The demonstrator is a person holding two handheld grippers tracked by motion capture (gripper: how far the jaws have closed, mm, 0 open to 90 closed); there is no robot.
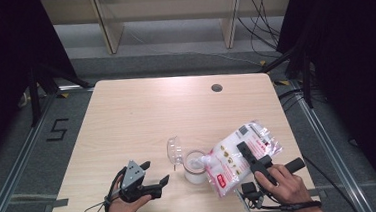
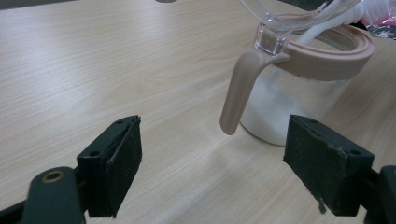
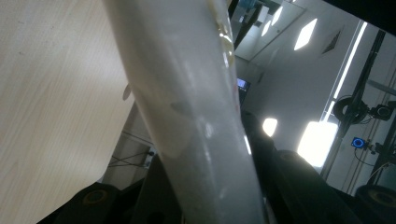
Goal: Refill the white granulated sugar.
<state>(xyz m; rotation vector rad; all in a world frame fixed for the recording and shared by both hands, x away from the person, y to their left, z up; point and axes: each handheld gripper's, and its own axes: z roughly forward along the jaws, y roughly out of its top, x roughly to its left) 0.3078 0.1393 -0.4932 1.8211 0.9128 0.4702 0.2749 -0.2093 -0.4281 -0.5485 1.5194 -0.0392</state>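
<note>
R gripper (image 1: 254, 157) clamped on plastic bag (image 1: 239, 155), tilted w/ its mouth over jar (image 1: 195, 168) at table (image 1: 141, 114) front-center. L gripper (image 1: 155, 177) released, jaws wide, just left of jar. L gripper view adds jar's white powder, tan rim, flipped-open lid (image 2: 299, 11).

Pale wood-grain table (image 1: 141, 114), rounded corners, a round cable hole (image 1: 217, 88) near the far right edge; standing on it toward the near side, a clear jar (image 1: 195, 168) with white contents and a hinged lid (image 1: 174, 150) tipped open; the rest bare wood.
</note>
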